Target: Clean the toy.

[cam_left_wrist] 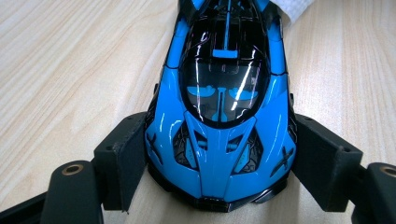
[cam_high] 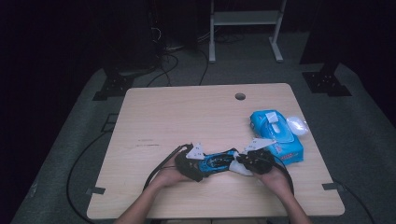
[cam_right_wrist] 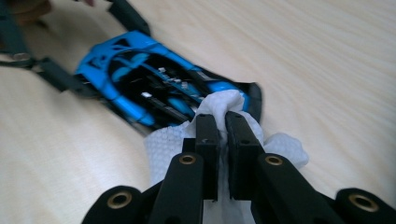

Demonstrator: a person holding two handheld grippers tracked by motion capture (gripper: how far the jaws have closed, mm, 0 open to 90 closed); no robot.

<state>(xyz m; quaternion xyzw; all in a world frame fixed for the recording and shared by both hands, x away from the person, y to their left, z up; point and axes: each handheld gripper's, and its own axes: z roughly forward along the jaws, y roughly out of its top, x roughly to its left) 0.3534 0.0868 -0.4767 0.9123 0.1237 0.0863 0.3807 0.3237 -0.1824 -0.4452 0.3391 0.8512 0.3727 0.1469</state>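
Glossy blue and black toy sports car (cam_left_wrist: 224, 107) lies on the pale wood-grain tabletop (cam_high: 177, 116), near the person's edge, between the two hands.

Left tongs (cam_left_wrist: 219, 158): jaws part-way open, one pad against each flank of the car at its nose end, clamping it. In the high view the left tongs (cam_high: 190, 164) sit at the car's (cam_high: 215, 162) left end. Car appears flat on its wheels, not lifted.

Right tongs (cam_right_wrist: 223, 133): jaws almost closed, only a thin gap, pinching a bunched white dimpled wet wipe (cam_right_wrist: 173, 144). The wipe is pressed against the tail end of the car (cam_right_wrist: 140, 84), touching the bodywork beside the rear edge. High view puts the right tongs (cam_high: 254, 161) at the car's right end.

Blue soft pack of wet wipes (cam_high: 276, 135) rests to the right on the tabletop, just beyond the right hand; flap open, a white sheet showing at the top.

Judgement: step in hand is wiping the car down, left side acting as the vice, right side as the cloth. Cleaning seems to be at the rear; roof and nose not yet reached by the wipe.

Next move calls for: drag the wipe forward along the roof toward the nose with light pressure, while the left grip holds firm so the car does not roll or twist. Risk: wipe slipping out of the thin pinch.
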